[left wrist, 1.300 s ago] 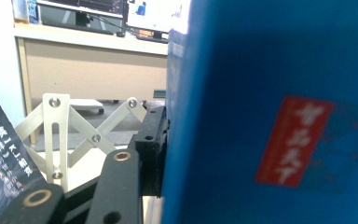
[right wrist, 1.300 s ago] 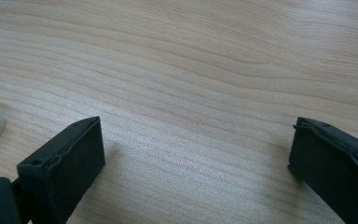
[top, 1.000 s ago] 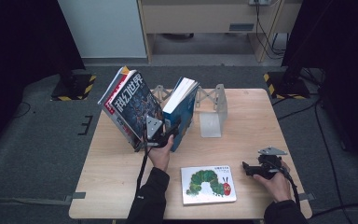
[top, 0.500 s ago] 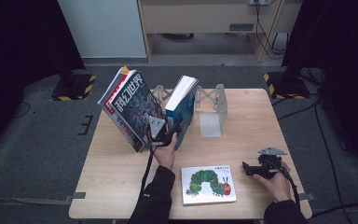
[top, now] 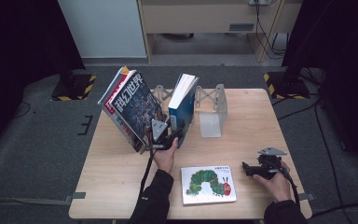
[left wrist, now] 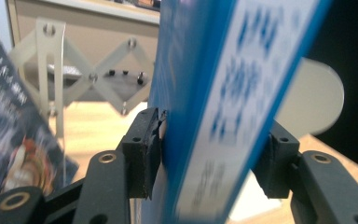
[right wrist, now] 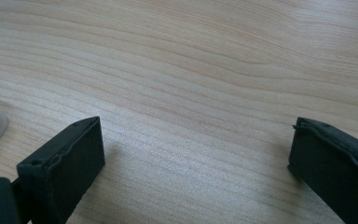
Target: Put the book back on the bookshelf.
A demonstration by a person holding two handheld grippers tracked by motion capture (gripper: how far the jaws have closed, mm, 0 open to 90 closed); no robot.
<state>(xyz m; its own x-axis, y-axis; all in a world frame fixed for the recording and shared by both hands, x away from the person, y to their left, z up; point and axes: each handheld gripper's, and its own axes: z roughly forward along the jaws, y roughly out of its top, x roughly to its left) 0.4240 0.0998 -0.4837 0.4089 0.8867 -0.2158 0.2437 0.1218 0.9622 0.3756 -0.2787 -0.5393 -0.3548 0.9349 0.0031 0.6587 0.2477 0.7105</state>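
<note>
A: At table centre, far half: blue book stands upright, tilted slightly, between the dark magazine leaning at its left and the white bookend at its right.

B: Left gripper?

A: At the book's near bottom edge. Jaws straddle the spine; they've just been opening. Left pad looks to touch the cover, the right stands just off it. Released, book between.

B: Right gripper?

A: Near right, low over bare table. Jaws wide apart, nothing between. Caterpillar picture book lies flat just left of it.
</note>
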